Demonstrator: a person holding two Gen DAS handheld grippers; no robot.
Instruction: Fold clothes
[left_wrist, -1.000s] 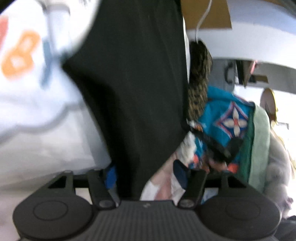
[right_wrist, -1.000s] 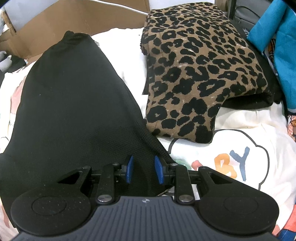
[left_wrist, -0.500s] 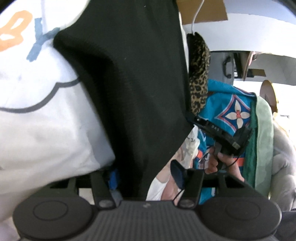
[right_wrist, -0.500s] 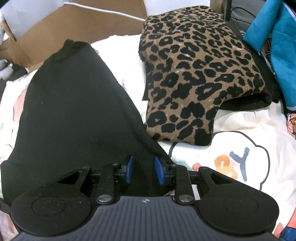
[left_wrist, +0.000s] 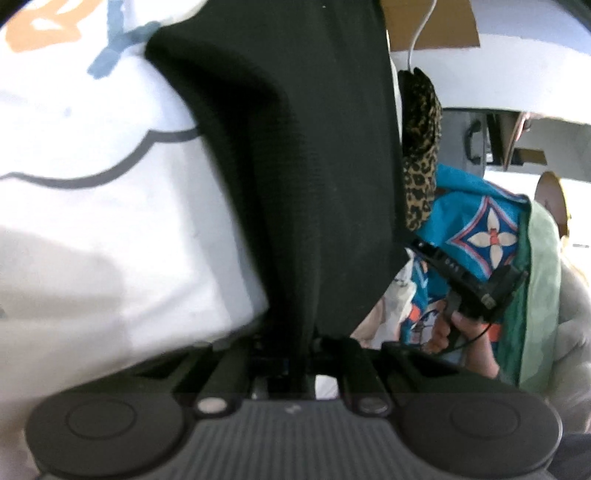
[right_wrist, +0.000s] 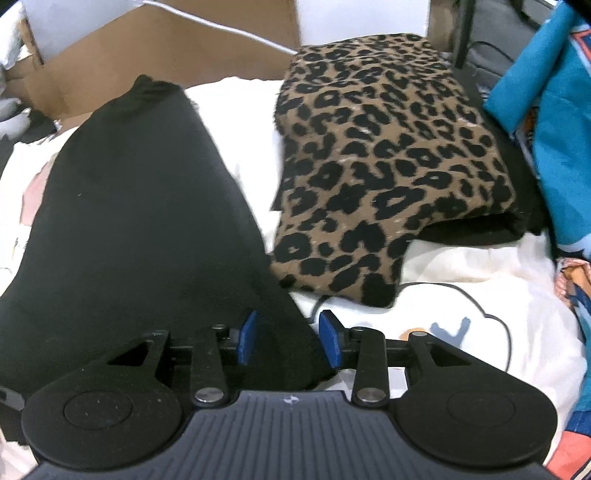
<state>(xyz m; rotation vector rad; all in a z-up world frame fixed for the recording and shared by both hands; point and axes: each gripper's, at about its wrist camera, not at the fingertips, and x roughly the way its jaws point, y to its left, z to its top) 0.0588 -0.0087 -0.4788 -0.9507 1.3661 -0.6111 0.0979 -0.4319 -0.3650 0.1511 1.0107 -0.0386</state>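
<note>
A brown cardboard box (right_wrist: 177, 48) stands open at 11 o'clock in the right wrist view, with a white cable (right_wrist: 221, 27) draped across its flap; what it holds cannot be seen. The surface is a bed-like spread of white printed fabric with a grey cloud outline and orange and blue letters (right_wrist: 461, 332), and every garment lies on it.

The black ribbed knit garment (right_wrist: 140, 221) stretches from 11 o'clock down to 6 o'clock in the right view. The right gripper (right_wrist: 288, 338) has its blue-padded fingers (right_wrist: 246, 338) parted on either side of the garment's lower corner, with a gap showing at the right pad, so they are not clamped on the cloth. In the left wrist view the same black garment (left_wrist: 295, 166) fills the centre, and the left gripper (left_wrist: 291, 354) has its fingers drawn together on the fabric's edge at 6 o'clock.

A folded leopard-print knit piece (right_wrist: 388, 158) lies at 1 o'clock, just beside the black garment and touching it at its lower corner. A turquoise patterned cloth (right_wrist: 546, 110) hangs at 2 o'clock. In the left view that turquoise cloth (left_wrist: 480, 229) carries a white flower motif, with a pale green towel (left_wrist: 539, 295) at 3 o'clock, and a white wall (left_wrist: 517, 62) at 1 o'clock.
</note>
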